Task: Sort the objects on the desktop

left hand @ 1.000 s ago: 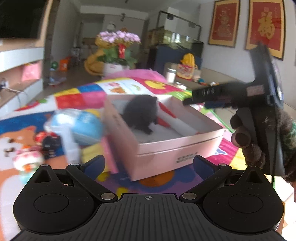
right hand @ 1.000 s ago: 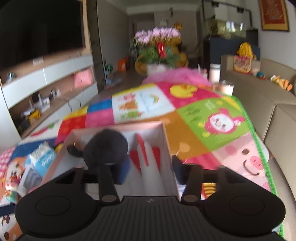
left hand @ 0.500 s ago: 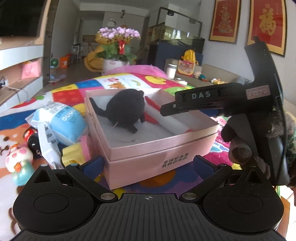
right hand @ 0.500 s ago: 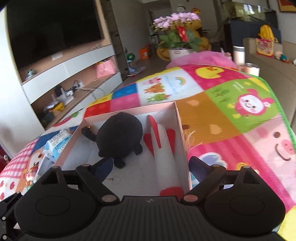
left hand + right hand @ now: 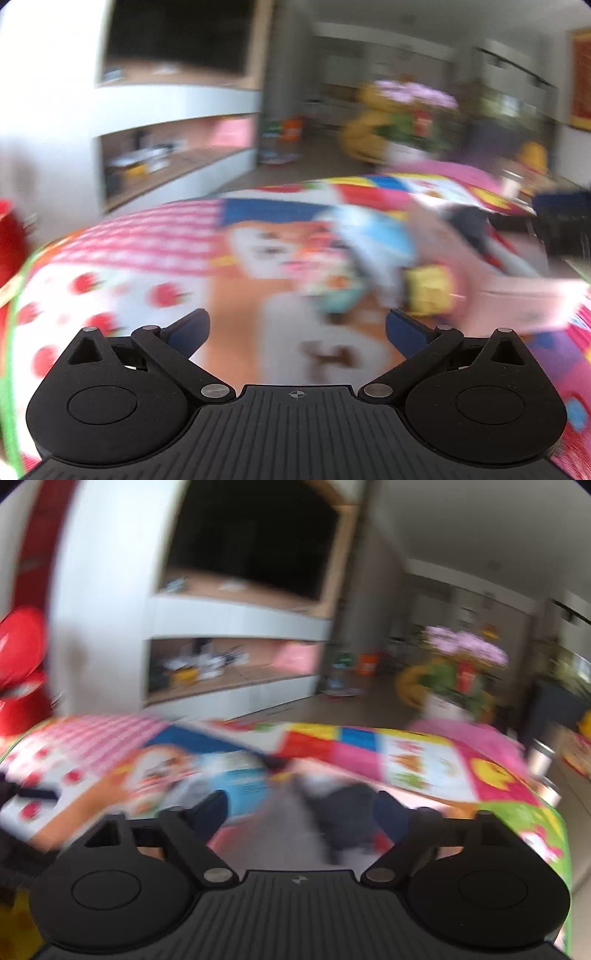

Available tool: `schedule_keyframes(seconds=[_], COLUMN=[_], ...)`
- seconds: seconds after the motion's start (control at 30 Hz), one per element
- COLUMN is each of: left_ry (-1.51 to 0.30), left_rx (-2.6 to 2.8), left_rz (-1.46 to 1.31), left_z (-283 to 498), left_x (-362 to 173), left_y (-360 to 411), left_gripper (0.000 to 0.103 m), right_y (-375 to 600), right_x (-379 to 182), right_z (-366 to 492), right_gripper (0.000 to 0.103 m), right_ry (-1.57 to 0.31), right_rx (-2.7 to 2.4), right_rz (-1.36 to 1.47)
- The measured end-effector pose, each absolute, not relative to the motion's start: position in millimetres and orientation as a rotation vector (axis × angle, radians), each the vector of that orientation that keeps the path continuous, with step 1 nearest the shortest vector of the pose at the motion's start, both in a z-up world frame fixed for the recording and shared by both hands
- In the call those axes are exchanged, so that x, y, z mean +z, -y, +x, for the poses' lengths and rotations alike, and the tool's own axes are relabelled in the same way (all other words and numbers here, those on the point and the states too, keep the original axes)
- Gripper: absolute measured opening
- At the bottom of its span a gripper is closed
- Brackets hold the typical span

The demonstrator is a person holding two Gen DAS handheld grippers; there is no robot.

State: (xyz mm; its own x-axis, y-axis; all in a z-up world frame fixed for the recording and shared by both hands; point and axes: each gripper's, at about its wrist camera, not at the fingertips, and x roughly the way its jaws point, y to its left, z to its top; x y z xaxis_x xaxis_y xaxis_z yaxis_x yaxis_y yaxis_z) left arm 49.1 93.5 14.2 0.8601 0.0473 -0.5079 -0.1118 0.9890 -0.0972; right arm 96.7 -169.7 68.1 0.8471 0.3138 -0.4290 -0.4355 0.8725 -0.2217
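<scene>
Both views are smeared by motion. A pink box [image 5: 517, 295] lies at the right of the left wrist view, with a black plush toy [image 5: 469, 221] inside it. Left of the box are a blue-and-white packet [image 5: 376, 236], a yellow item [image 5: 428, 291] and a small figurine [image 5: 332, 291]. My left gripper [image 5: 297, 325] is open over the mat, with nothing between its fingers. My right gripper [image 5: 301, 812] hangs over the box [image 5: 221, 838], its jaws closing. The plush [image 5: 347, 812] shows in the gap beyond them, and I see no pad pressing on it. The packet [image 5: 243, 779] lies just left.
A colourful patchwork play mat [image 5: 155, 258] covers the table. A red object [image 5: 18, 664] stands past the mat's left end. A white TV shelf unit [image 5: 236, 653] and a potted flower arrangement [image 5: 461, 664] are behind. A dark shape [image 5: 561, 221] at the right edge is my right gripper's body.
Both views have swung sharply to the left, so the box now sits at the right of the left wrist view. The right jaws stand wider than one second ago.
</scene>
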Motion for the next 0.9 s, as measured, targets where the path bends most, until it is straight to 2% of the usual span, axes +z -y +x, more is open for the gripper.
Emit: schedule_keyframes(seconds=[0.03,0.07,0.23,0.27,0.3,0.37,0.47,0.57,0.73,0.8,0.87,0.9], left_ry=[-0.527,-0.524,-0.521,-0.519,-0.518,-0.514,-0.515,-0.528,-0.54,-0.549,-0.559,-0.565], left_rx=[0.113,0.137,0.15,0.144,0.141,0.141,0.151,0.151,0.09,0.052,0.02,0.005], left_rz=[-0.138,-0.157,-0.207,-0.213,-0.218,-0.224,-0.232,-0.247,-0.243,-0.226,-0.198,-0.186], left_z=[47,43,26,21,18,12,11,15,25,33,45,52], left_x=[15,15,19,19,20,20,20,19,19,19,19,19], left_y=[-102,-110,-141,-144,-147,-150,-155,-157,-141,-131,-119,-113], left_gripper=[0.103,0.103,0.103,0.103,0.103,0.103,0.103,0.103,0.103,0.103,0.103,0.103], right_y=[152,134,62,53,45,35,36,48,77,96,117,127], right_x=[62,54,14,6,-1,-13,-12,-4,-5,1,12,18], right_z=[93,91,98,102,104,108,105,77,12,-4,-11,-12], right_gripper=[0.061,0.058,0.058,0.055,0.05,0.025,0.02,0.019,0.018,0.021,0.045,0.051], right_ry=[-0.404,-0.414,-0.443,-0.445,-0.449,-0.473,-0.491,-0.497,-0.466,-0.495,-0.543,-0.55], right_rx=[0.428,0.447,0.468,0.455,0.438,0.409,0.405,0.495,0.592,0.634,0.656,0.644], right_rz=[-0.366,-0.417,-0.619,-0.652,-0.68,-0.728,-0.718,-0.708,-0.852,-0.832,-0.74,-0.695])
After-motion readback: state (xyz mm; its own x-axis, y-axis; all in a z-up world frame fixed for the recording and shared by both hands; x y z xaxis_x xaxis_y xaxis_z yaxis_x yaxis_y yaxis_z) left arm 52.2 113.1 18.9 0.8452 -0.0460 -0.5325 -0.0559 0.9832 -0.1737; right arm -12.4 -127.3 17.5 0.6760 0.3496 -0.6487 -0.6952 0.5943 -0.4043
